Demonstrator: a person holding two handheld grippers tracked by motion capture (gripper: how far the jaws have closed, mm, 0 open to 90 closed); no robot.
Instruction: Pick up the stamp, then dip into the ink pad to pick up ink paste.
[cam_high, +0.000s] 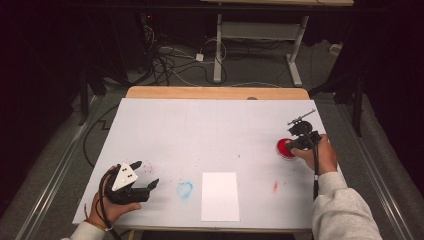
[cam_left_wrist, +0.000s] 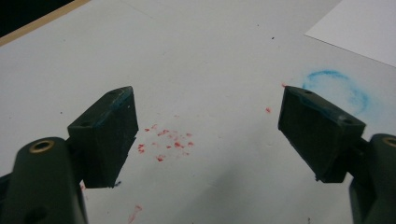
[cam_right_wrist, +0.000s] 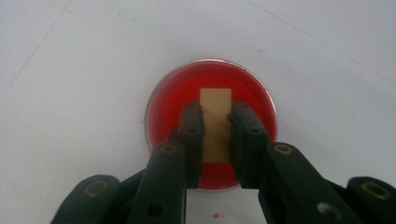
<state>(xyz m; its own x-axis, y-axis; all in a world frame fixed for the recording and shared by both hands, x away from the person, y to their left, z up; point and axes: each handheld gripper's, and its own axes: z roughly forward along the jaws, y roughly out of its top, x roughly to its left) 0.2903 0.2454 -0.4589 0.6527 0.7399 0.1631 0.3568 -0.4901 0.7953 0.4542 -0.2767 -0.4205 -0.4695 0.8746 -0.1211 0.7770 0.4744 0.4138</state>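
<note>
Clamping wooden block (cam_right_wrist: 215, 123), right gripper (cam_right_wrist: 215, 116), over red dish (cam_right_wrist: 161, 109)

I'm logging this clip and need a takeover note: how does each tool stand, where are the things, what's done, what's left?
Right tool: shut on a tan block, held over the red ink dish near the table's right edge.
Left tool: open, holding nothing, low over the white table cover at front left.
White sheet: front centre, unmarked.
Done: block gripped at the dish; whether it is inked cannot be told. A blue ring smudge and red specks already mark the cover.
Left, probably: carry the block to the sheet and press it.
</note>
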